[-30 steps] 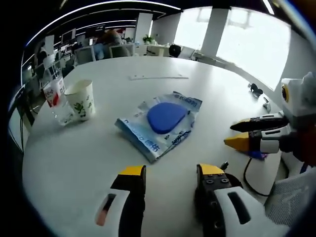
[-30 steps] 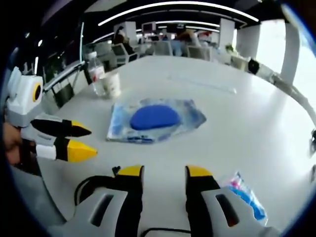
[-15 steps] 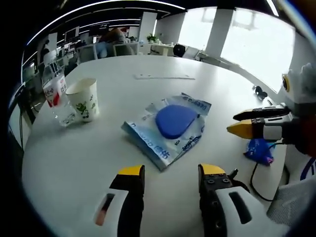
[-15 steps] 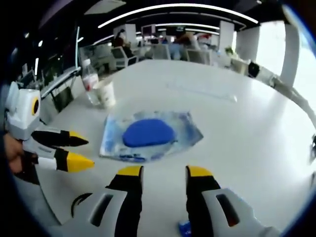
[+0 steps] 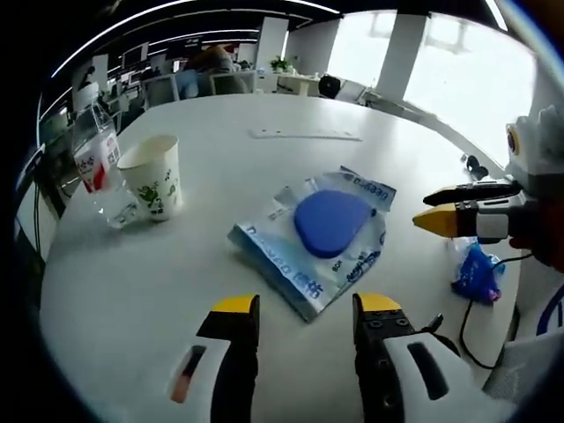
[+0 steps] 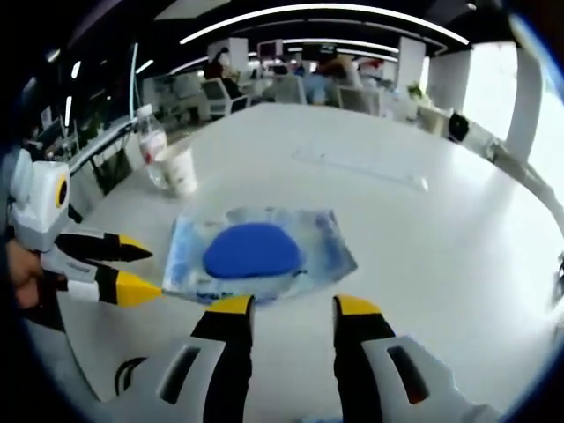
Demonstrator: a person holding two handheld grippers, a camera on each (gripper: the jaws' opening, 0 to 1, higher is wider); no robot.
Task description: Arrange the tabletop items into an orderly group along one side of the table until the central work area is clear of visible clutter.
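A clear plastic packet with a blue oval pad [image 5: 330, 223] [image 6: 251, 250] lies flat mid-table. My left gripper [image 5: 300, 307] hangs open just short of its near corner, nothing between its yellow-tipped fingers. My right gripper [image 6: 286, 307] is open too, close above the packet's near edge. A paper cup [image 5: 154, 176] [image 6: 181, 169] stands beside a clear water bottle [image 5: 95, 167] [image 6: 152, 148] at the table's side. A small crumpled blue wrapper [image 5: 476, 273] lies near the table edge, under the right gripper [image 5: 441, 207] as it reaches in from the right. The left gripper [image 6: 132, 269] enters the right gripper view from the left.
A long flat white strip [image 5: 304, 135] [image 6: 361, 165] lies farther across the white table [image 5: 220, 115]. A black cable [image 5: 471, 339] hangs by the near edge. Small dark items [image 5: 476, 165] sit at the window-side rim. Office chairs and desks stand beyond.
Both cameras have moved forward over the table, so the packet sits nearer both grippers. The blue wrapper has slid out of the right gripper view. Both grippers stay open.
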